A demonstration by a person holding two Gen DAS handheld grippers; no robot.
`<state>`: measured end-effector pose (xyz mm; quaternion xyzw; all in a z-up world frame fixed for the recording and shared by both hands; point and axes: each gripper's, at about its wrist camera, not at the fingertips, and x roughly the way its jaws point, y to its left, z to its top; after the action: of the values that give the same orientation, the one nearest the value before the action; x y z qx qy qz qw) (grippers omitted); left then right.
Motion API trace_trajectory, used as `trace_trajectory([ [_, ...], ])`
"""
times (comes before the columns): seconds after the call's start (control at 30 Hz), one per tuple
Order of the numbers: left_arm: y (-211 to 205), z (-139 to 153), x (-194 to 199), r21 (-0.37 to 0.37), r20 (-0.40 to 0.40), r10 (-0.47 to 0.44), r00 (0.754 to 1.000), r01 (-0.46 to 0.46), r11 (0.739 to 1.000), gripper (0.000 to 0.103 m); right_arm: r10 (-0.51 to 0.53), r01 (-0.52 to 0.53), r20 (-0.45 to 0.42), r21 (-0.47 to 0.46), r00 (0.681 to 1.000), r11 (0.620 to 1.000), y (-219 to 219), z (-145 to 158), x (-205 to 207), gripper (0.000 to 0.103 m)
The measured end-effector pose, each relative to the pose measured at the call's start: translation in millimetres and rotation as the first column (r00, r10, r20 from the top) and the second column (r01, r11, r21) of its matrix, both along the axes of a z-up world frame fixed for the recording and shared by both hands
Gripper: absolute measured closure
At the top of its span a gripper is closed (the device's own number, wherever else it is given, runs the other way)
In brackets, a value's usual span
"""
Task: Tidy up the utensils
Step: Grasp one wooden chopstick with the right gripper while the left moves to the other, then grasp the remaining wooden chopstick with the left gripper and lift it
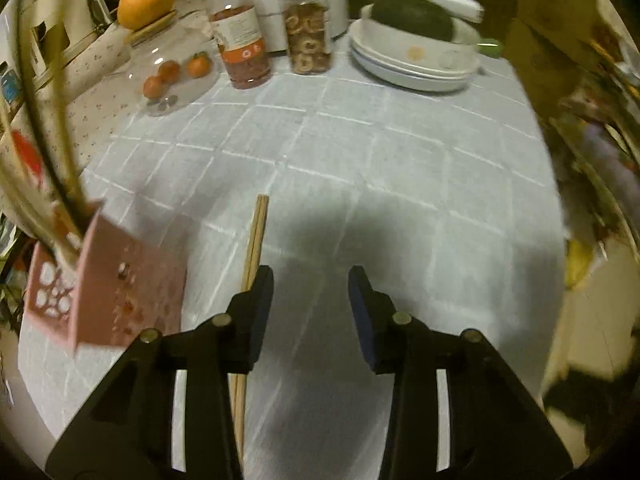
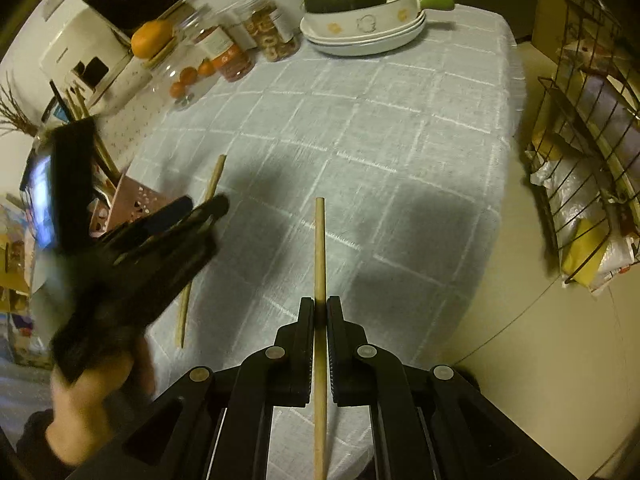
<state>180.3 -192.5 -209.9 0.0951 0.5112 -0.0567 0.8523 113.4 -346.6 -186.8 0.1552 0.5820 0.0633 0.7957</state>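
Clamped between my right gripper's [image 2: 319,312] fingers was a single wooden chopstick [image 2: 319,248], held lengthwise along the fingers, I judged so it could be dropped end-first into the pink utensil holder [image 1: 120,292]. My left gripper [image 1: 310,280] hung with its fingers spread wide and empty. A pair of chopsticks [image 1: 256,236] lay on the worktop [image 1: 400,160] just right of the holder, running under the left finger, probably next to be collected. Other utensils already stood in the holder. Beyond it, far from the holder, stood two snack jars [image 1: 240,40]; their labels were too blurred to read.
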Motion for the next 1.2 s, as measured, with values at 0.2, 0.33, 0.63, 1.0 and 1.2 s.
trace_trajectory([
  [0.2, 2, -12, 29, -0.012, -0.017, 0.099, 0.995, -0.100, 0.995, 0.061, 0.008, -0.008, 0.008, 0.016, 1.000, 1.000, 1, 4, 4, 0.097],
  [0.33, 1, -18, 39, 0.018, -0.023, 0.102, 0.994, -0.102, 0.995, 0.061, 0.020, -0.020, 0.014, 0.020, 1.000, 1.000, 7, 6, 7, 0.097],
  [0.63, 7, -29, 51, -0.023, -0.098, 0.106, 0.990, -0.108, 0.994, 0.043, 0.021, -0.021, 0.006, 0.020, 1.000, 1.000, 11, 3, 10, 0.097],
  [1.0, 8, -33, 50, 0.000, -0.109, 0.096, 0.989, -0.096, 0.995, 0.039, 0.018, -0.018, 0.009, 0.019, 1.000, 1.000, 11, 5, 10, 0.097],
  [1.2, 17, -35, 51, -0.066, -0.149, 0.125, 0.981, -0.136, 0.988, 0.045, 0.016, -0.016, 0.016, 0.024, 1.000, 1.000, 9, 7, 9, 0.097],
])
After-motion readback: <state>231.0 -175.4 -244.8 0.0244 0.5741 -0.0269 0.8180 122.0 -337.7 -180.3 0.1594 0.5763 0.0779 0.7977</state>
